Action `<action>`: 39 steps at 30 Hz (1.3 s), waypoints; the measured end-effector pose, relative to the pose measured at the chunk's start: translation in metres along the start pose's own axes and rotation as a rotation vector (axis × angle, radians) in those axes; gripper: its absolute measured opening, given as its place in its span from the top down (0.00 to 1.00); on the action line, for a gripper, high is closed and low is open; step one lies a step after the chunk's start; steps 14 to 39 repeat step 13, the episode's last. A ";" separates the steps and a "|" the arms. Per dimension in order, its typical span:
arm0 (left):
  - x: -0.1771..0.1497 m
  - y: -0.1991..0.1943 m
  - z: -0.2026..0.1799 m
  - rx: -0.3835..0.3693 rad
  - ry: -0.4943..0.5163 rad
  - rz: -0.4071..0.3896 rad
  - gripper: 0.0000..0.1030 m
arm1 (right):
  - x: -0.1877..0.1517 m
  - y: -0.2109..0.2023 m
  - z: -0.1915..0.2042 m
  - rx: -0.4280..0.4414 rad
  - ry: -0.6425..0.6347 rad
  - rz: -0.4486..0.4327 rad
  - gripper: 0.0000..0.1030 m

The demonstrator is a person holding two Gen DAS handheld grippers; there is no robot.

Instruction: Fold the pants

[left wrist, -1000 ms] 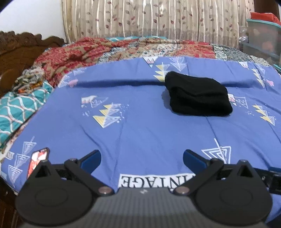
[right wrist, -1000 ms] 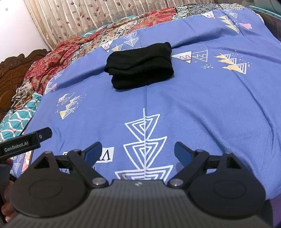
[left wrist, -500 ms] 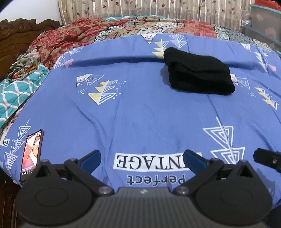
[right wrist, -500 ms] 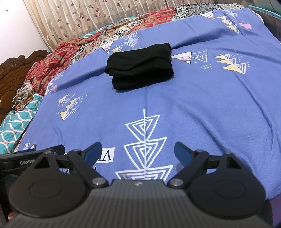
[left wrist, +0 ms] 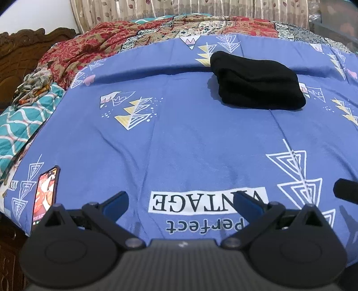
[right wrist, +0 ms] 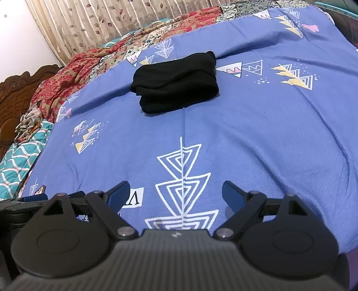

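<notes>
The black pants (left wrist: 257, 84) lie folded in a compact stack on the blue patterned bedsheet (left wrist: 190, 138), toward the far right in the left wrist view; they sit far centre in the right wrist view (right wrist: 175, 86). My left gripper (left wrist: 181, 201) is open and empty, hovering over the near edge of the bed, well short of the pants. My right gripper (right wrist: 175, 192) is open and empty, also near the bed's front edge, apart from the pants.
A phone (left wrist: 45, 193) with a lit screen lies at the bed's near left edge. A red patterned blanket (left wrist: 116, 42) and teal quilt (left wrist: 20, 125) lie at the left. A wooden headboard (right wrist: 15, 89) and curtains (right wrist: 107, 18) stand beyond.
The left gripper has pulled back and risen slightly, bringing the printed words on the sheet and the phone into view. The right gripper has barely moved. The pants stay put.
</notes>
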State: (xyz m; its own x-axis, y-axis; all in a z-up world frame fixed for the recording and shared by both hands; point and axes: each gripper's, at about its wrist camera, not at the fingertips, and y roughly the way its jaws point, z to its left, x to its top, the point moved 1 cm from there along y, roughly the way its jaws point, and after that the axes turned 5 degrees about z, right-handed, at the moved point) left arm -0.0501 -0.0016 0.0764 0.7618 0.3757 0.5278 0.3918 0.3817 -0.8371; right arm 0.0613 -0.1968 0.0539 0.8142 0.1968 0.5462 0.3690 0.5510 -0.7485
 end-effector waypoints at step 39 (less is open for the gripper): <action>-0.001 -0.002 0.001 -0.080 -0.007 -0.010 0.00 | 0.000 0.001 -0.001 0.001 0.002 0.001 0.12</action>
